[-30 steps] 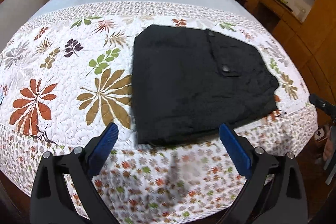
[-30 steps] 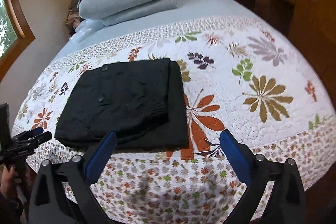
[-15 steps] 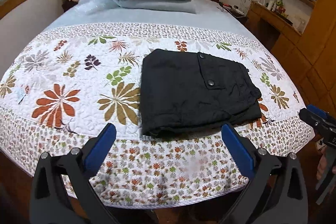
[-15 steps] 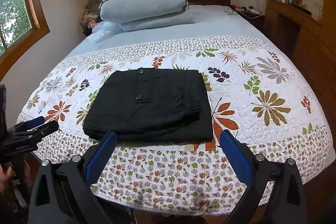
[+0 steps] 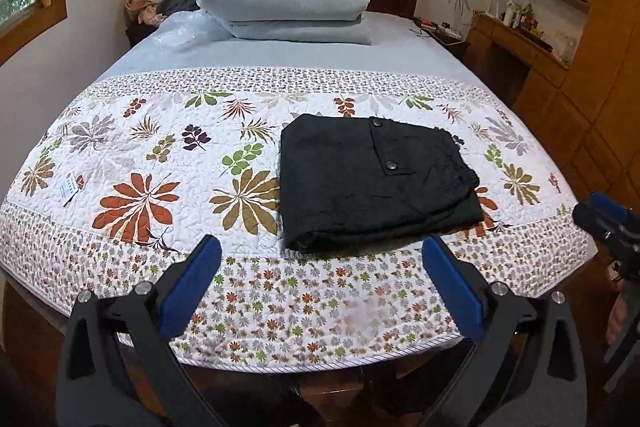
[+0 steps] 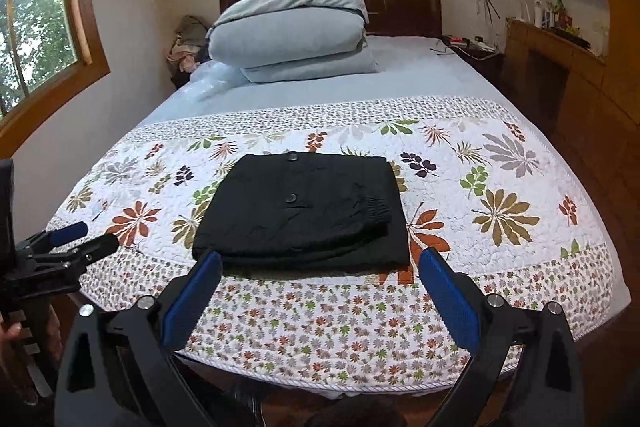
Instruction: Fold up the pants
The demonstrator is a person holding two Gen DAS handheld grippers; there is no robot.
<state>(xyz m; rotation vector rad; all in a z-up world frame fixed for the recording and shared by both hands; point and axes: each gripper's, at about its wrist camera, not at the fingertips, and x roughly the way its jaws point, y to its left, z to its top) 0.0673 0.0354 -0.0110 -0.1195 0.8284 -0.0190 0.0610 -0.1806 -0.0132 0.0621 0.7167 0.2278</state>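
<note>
Folded already into a compact black rectangle, layers stacked, two buttons up: pants point(image 5: 372, 183) lying on the floral quilt point(image 5: 152, 163), near its front edge. Judged finished, or nearly; perhaps only a last smoothing left. Left tool point(image 5: 320, 281) spread wide, gripping nothing, held off the quilt's front edge. Right tool point(image 6: 316, 291) likewise agape and empty, just short of the pants. Beyond the quilt, grey bedsheet and stacked grey pillows point(image 6: 292, 35) against a dark headboard. Right of the quilt, wooden cabinets; left, arched windows.
</note>
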